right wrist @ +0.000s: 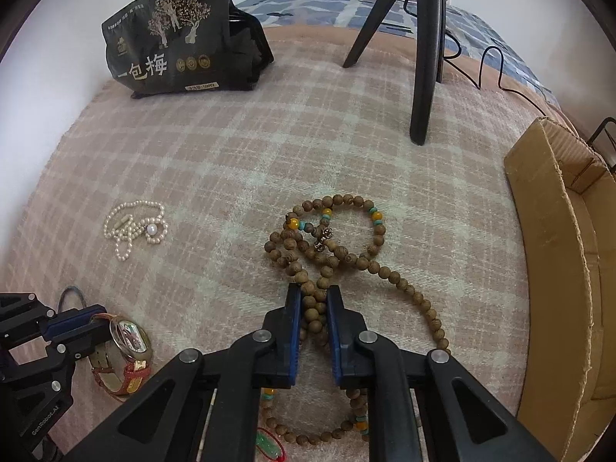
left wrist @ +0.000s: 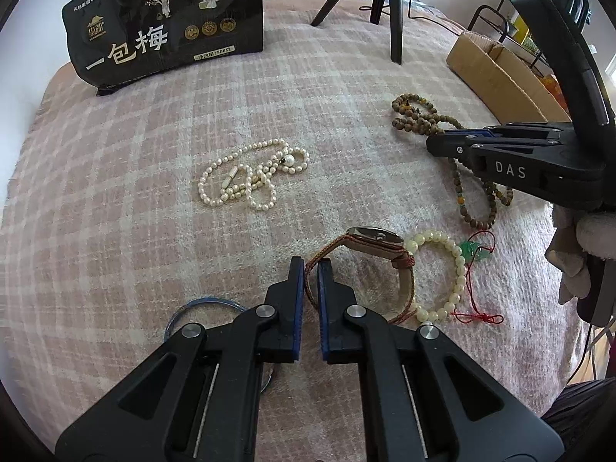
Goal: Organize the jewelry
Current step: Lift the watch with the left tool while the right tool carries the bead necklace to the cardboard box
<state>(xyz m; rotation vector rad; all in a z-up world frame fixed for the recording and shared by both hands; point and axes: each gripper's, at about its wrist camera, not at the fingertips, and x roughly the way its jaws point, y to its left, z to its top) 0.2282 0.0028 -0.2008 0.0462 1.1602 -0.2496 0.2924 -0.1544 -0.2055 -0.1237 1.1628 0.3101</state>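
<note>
The left tongs are clamped on the woven strap of a wristwatch, whose case stands on edge above the pink plaid blanket that covers the bed; from the right wrist view the same watch shows its oval patterned dial beside the left tongs. Just right of the watch lies a bracelet of pale cream beads with a green charm and a red cord. A thin blue bangle lies on the blanket, partly under the left tongs. Farther out, near the middle of the blanket, a pearl necklace sits in a loose heap, well apart from both tongs. The right tongs are closed around a bunched section of the long wooden bead strand, several beads pinched between the blue pads, while the rest of the strand loops on the blanket ahead and trails back under the tool. A black snack bag stands at the far edge, black tripod legs rest on the blanket, and an open cardboard box sits at the right.
</note>
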